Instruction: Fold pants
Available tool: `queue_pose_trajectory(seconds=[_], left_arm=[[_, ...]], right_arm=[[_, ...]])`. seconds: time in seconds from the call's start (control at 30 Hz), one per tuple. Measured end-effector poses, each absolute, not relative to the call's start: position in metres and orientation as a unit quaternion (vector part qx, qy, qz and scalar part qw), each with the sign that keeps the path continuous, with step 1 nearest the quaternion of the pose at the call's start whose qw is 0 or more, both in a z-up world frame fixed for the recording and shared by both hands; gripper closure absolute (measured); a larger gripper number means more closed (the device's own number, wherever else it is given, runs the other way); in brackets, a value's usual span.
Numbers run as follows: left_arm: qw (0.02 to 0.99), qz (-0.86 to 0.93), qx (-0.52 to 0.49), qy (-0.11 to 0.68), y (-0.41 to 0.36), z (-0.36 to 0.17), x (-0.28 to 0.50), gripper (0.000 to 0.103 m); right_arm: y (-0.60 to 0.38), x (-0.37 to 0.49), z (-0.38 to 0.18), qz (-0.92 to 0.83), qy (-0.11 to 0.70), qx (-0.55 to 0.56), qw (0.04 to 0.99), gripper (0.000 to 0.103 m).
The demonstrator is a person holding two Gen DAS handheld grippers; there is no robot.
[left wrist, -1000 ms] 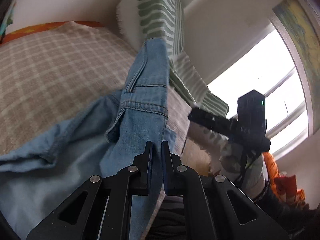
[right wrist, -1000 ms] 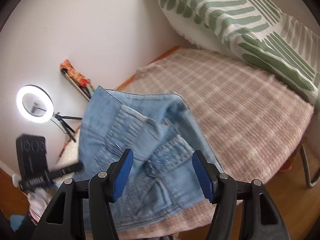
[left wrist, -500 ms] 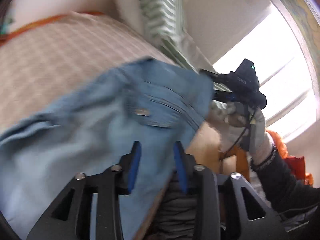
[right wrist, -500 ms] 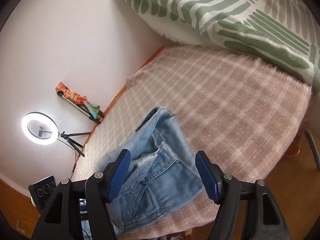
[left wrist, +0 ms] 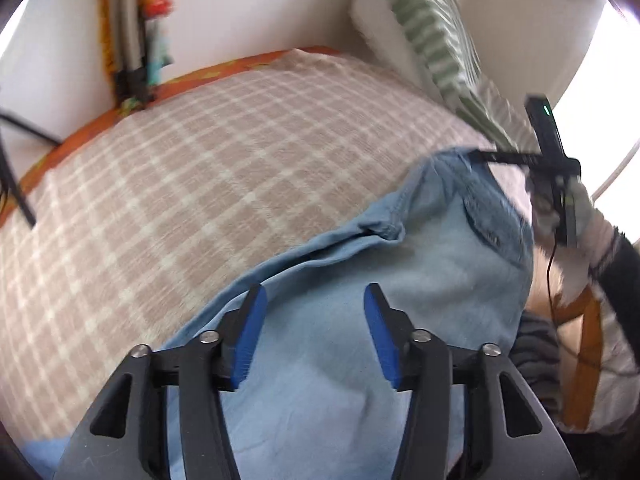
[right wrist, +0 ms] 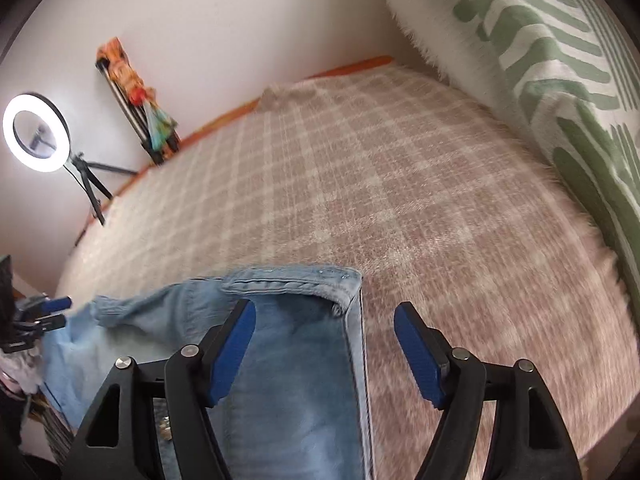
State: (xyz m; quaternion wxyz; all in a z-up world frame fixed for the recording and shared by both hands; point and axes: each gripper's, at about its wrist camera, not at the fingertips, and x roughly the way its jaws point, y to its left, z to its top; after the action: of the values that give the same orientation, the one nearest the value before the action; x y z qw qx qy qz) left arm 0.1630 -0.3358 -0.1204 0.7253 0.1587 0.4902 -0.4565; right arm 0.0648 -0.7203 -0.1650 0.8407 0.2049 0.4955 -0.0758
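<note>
Checked beige bedding (right wrist: 400,184) fills the room's bed, with a green-striped pillow (right wrist: 560,60) against the wall and a ring light (right wrist: 36,132) glowing at the far side. You have the pants (left wrist: 340,360), pale blue denim, lying flat along the near edge of the bed, waistband (right wrist: 292,276) toward the middle, likely spread out so a fold can start. Your left gripper (left wrist: 312,340) hovers above the cloth, its jaws having just been opening, nothing pinched between them. Your right gripper (right wrist: 324,344) hangs over the waistband corner, jaws also just widening, straddling the denim's edge without pressing it. Both releases suggest you are letting the garment settle before regripping.
</note>
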Motion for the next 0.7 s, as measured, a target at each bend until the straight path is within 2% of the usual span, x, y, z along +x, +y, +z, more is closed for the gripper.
queue_pose_trajectory(seconds=[0.27,0.43,0.5,0.63,0.7], left_arm=[[0.711,-0.457,0.277,0.457,-0.396,-0.149,0.151,0.048],[0.728,-0.441,0.287,0.44,-0.406,-0.151,0.162,0.048],[0.735,-0.431,0.283,0.44,-0.409,-0.151,0.172,0.048],[0.727,-0.436,0.255,0.466,-0.413,-0.159,0.192,0.045],[0.705,-0.45,0.235,0.495,-0.418,-0.169,0.201,0.045]], right_arm=[[-0.724,0.07,-0.18,-0.051,0.487,0.233,0.84,0.023],[-0.725,0.076,-0.181,-0.037,0.479,0.24,0.843,0.023],[-0.722,0.077,-0.181,-0.023,0.477,0.239,0.845,0.031],[-0.722,0.078,-0.183,-0.007,0.476,0.249,0.844,0.039],[-0.722,0.078,-0.183,0.007,0.476,0.257,0.841,0.059]])
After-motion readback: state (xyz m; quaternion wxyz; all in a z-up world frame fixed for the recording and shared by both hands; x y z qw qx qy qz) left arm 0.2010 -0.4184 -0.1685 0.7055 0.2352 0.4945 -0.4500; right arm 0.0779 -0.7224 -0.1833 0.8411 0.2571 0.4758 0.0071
